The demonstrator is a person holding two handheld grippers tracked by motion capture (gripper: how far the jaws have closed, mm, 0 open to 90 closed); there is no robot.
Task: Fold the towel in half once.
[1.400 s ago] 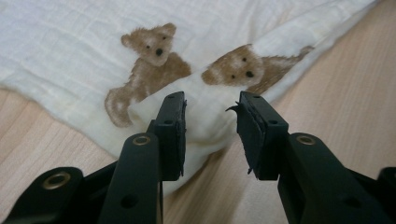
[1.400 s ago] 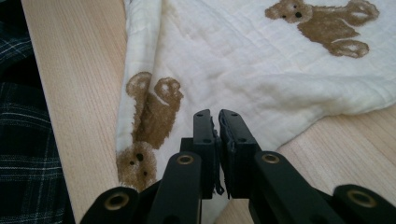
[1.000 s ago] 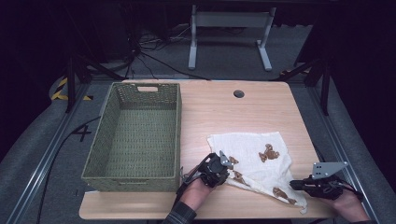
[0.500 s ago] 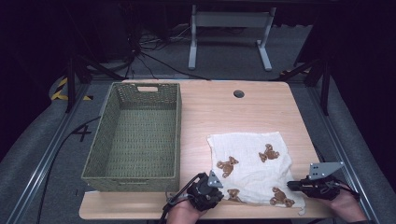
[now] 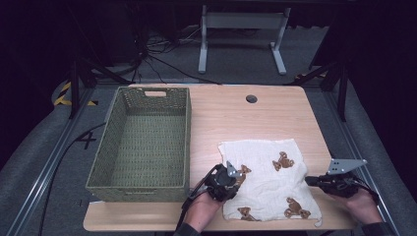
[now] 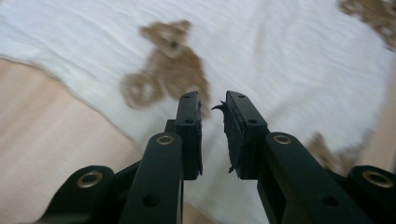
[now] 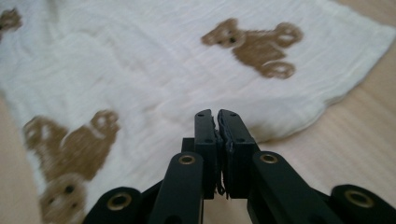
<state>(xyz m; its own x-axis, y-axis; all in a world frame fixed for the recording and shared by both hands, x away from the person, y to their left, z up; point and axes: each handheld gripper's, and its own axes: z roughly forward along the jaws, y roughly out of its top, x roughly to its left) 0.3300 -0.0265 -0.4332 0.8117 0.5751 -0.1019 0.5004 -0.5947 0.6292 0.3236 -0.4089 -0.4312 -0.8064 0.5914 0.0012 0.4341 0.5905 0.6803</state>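
A: Where's the cloth (image 5: 268, 179)?

B: Flat on the table's near right. Left gripper (image 5: 227, 178) has just been parting, nothing between. Right gripper (image 7: 217, 122) is clenched, seemingly pinching the right edge.

A: Handling?

B: Light, limp; take corners.

a "4" is marked on the floor (image 5: 86, 141).
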